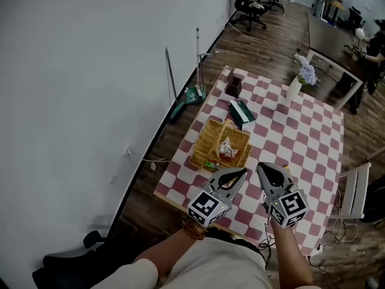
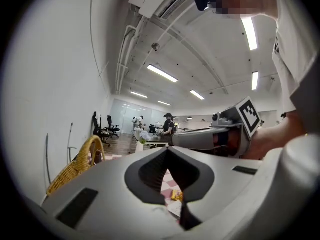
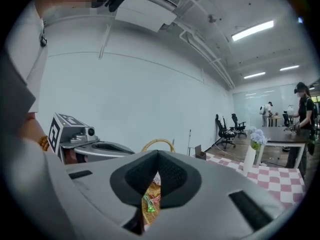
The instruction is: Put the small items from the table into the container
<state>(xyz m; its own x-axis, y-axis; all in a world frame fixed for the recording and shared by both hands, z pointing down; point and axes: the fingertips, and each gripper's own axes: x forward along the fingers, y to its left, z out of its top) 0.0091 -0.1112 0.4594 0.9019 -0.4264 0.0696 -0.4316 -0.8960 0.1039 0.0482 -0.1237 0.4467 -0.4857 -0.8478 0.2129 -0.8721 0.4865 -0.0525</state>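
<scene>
Near basket [image 1: 204, 143], L hand-held gripper [image 1: 242, 172] & R hand-held gripper [image 1: 260, 166] pressed together, empty; basket contents unclear.

Place: you're in an open-plan office | Signs: swivel chairs [image 1: 249, 5] and long desks [image 1: 331, 35] at the far end — people [image 1: 374, 50] standing there | Overhead: strip lights [image 2: 161, 73], exposed pipes [image 2: 124, 54] | Floor: wood planks [image 1: 283, 35] | Beside you: bare white wall [image 1: 90, 71]

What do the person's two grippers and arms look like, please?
The left gripper and right gripper are grey, with tapered fingers lined in black and a cube of black-and-white square markers at the rear. The person wears a pale short-sleeved shirt and a brown beaded bracelet on the left wrist.
</scene>
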